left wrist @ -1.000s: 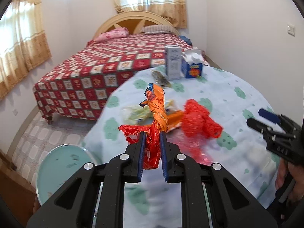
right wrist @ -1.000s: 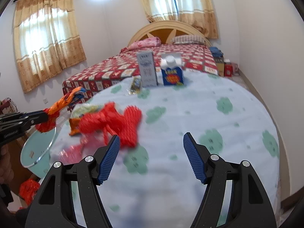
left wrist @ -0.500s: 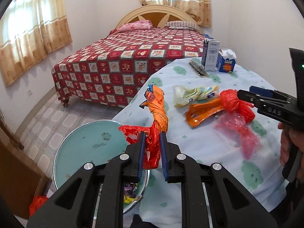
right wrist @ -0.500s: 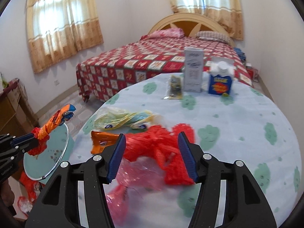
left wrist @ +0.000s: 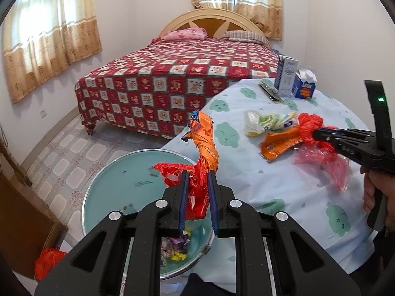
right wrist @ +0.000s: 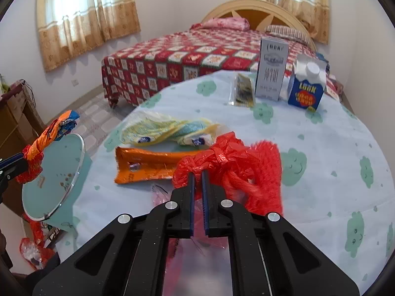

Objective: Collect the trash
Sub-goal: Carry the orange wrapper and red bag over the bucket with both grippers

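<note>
The left gripper (left wrist: 198, 197) is clamped on a twisted red-and-orange wrapper (left wrist: 203, 153), held above the teal bin (left wrist: 103, 185) just off the table's (left wrist: 284, 192) near-left edge. Toward the table's right edge, the right gripper (left wrist: 317, 133) pinches a red plastic bag (left wrist: 309, 124) beside an orange packet (left wrist: 279, 143) and a pale yellow wrapper (left wrist: 269, 122).

The bin (left wrist: 108, 172) sits on the floor just left of the table (left wrist: 246, 172). Two wrappers (right wrist: 170, 135) lie on the table, with two cartons (right wrist: 271, 66) behind them. The bed (left wrist: 185, 74) is farther back
</note>
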Motion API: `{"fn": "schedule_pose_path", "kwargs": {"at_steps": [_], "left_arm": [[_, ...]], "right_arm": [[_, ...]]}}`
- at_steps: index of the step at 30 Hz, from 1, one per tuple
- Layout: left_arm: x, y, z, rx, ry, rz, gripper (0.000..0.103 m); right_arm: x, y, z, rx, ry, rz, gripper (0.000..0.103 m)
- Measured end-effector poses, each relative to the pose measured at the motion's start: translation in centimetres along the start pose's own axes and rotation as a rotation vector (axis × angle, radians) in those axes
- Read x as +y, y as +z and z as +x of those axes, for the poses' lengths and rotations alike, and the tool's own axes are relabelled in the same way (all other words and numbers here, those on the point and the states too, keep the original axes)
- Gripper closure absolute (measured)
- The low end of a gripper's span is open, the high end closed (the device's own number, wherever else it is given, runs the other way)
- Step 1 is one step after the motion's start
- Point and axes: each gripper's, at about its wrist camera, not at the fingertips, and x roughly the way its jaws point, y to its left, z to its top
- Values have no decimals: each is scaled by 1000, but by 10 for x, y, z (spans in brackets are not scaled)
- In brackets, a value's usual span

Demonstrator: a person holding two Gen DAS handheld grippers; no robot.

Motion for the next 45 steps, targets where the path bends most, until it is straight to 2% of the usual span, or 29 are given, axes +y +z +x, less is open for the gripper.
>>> {"fn": "schedule_pose_path", "kwargs": {"at_steps": [6, 12, 14, 18, 28, 45], "left_arm": [[22, -2, -11, -12, 36, -28, 87], [38, -3, -20, -35, 90, -45, 87], [43, -3, -25, -53, 125, -40, 87], [50, -5, -32, -67, 147, -40, 87], [78, -13, -36, -62, 199, -74, 87], [95, -17, -41, -62, 219, -106, 87]], "right_arm": [[15, 14, -32, -101, 11, -36, 98], [44, 24, -45, -153, 59, -99, 98], [58, 24, -43, -155, 74, -135, 98], [79, 24, -36, -140, 103, -168, 98], [127, 22, -23, -122, 160, -244, 98], [179, 24, -8, -106, 228, -327, 98]]}}
